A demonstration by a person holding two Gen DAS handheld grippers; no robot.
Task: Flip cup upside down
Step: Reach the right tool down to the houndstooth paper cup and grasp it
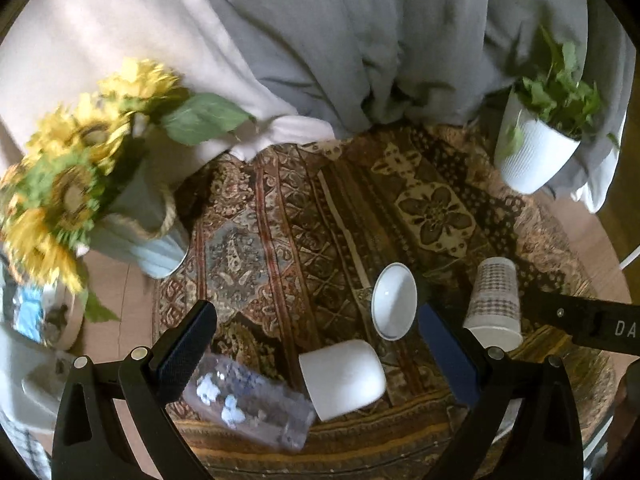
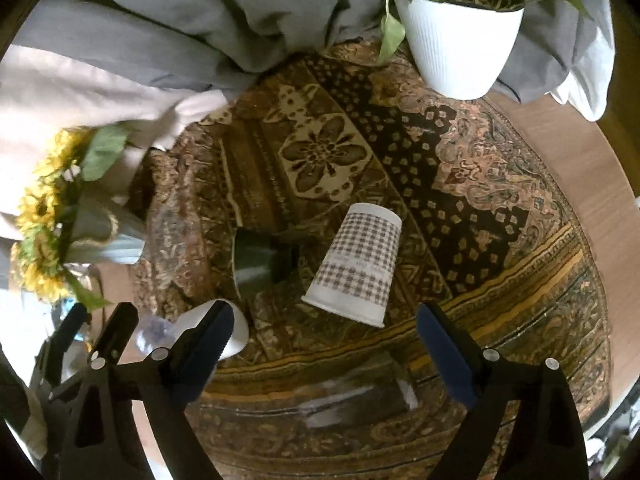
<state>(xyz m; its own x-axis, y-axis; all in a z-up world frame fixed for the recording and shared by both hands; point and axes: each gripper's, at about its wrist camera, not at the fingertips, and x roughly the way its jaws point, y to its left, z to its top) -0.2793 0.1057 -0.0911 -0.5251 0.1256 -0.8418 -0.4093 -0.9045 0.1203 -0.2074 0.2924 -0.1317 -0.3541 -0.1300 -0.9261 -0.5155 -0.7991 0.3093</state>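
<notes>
- Left gripper [image 1: 316, 354]: fingers spread, holding nothing; white cup [image 1: 342, 378] lies between them.
- Right gripper [image 2: 324, 352]: fingers spread, empty.
- Checked paper cup [image 2: 358, 266] stands upside down on patterned cloth [image 2: 480, 184], near its front edge.
- Cup's printed band unreadable; "DA" visible on the black bar [image 1: 592, 322].

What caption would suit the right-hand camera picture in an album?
Open black tongs hover over a checked paper cup standing upside down on a patterned brown rug, beside a dark green cup lying sideways.
</notes>
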